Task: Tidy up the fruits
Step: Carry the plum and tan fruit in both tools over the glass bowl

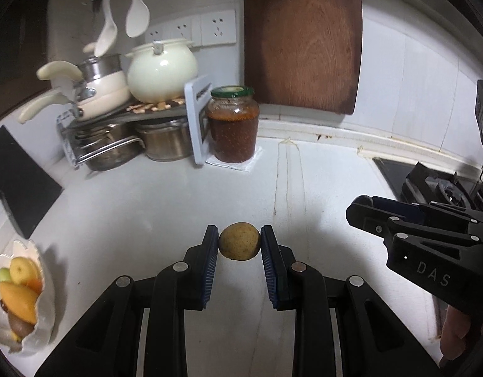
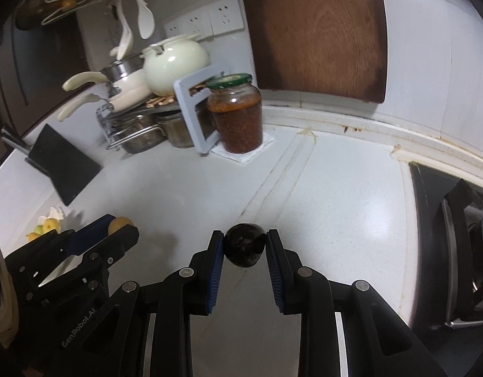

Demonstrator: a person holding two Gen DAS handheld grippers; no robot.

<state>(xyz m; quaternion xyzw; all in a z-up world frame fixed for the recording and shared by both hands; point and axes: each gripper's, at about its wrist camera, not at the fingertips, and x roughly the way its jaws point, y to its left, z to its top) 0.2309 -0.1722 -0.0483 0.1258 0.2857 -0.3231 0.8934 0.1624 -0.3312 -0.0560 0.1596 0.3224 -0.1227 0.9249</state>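
The left gripper is clamped on a small round yellow-brown fruit, holding it above the white stone desk. Just to its right, the right gripper is clamped on a round, dark, almost black fruit, also off the desk. At the desk's left edge stands a white petal-shaped dish heaped with yellow, green and orange fruits. Near the wall stands a green-lidded glass jar of reddish-brown preserve.

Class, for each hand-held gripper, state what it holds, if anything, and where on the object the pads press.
Left hand-held gripper: yellow-brown round fruit, pinched across its sides. Right hand-held gripper: dark round fruit, likewise across its sides.
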